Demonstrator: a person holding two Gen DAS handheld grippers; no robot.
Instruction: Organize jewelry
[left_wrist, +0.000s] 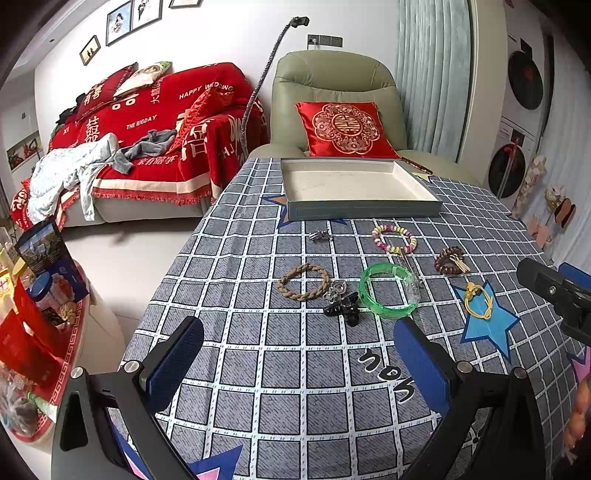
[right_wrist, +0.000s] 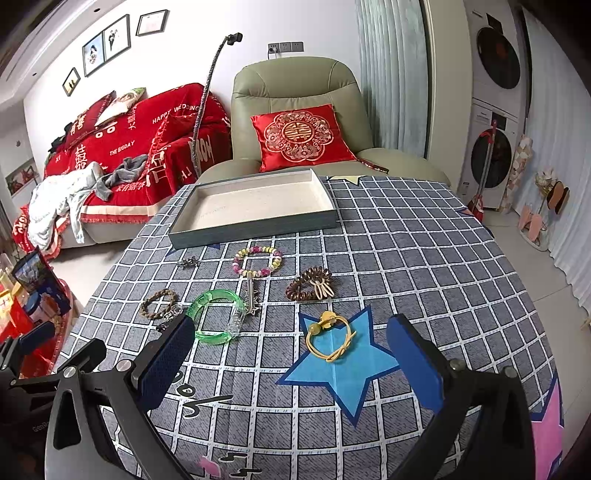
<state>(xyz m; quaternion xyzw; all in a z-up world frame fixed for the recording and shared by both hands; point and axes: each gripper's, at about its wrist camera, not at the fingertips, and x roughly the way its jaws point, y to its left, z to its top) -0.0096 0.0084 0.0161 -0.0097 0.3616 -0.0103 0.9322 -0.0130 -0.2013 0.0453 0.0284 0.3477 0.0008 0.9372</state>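
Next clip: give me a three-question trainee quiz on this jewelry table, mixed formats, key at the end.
1. True or false: the tray already holds jewelry.
2. Which item lies on the blue star? A) green bangle B) yellow cord bracelet C) multicolour bead bracelet
3. Fill in: the left gripper and right gripper are both ____.

Key: 1 false, the tray is empty. 2 B. 3 open, holding nothing.

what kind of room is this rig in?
Most likely a home living room, apparently decorated for a wedding. A sofa under a red "Happy Wedding" throw, a green armchair with a red cushion, and framed photos on the wall. Stacked washer units stand to the right.
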